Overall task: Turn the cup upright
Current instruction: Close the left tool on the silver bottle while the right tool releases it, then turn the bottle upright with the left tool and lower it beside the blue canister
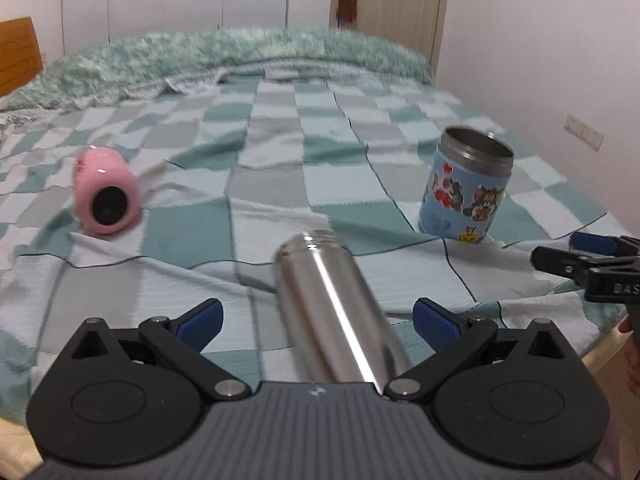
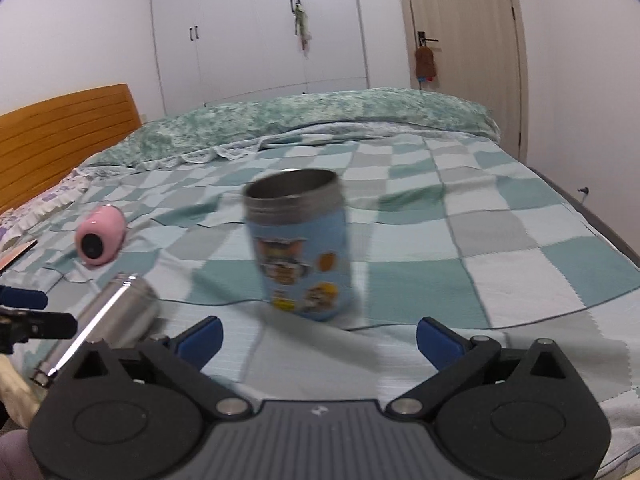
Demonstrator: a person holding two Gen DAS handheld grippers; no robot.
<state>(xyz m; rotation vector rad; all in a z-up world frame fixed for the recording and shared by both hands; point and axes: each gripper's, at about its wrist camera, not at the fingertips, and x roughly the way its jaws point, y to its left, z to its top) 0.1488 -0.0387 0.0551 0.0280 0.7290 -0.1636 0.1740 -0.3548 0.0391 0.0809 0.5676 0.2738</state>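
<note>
Your left gripper (image 1: 318, 320) fills the bottom of its view with both blue pads spread wide, holding nothing; the steel flask (image 1: 332, 308) lies on its side between the fingers without touching either pad, mouth pointing up-frame. Your right gripper (image 2: 319, 334) is equally wide open and empty at the bottom of its view. Just above it, at frame centre, the blue cartoon cup (image 2: 302, 248) stands mouth-up on the checked bedspread (image 2: 500, 240), leaning slightly. A pink cup (image 2: 100, 240) lies on its side at middle left, well apart from both.
</note>
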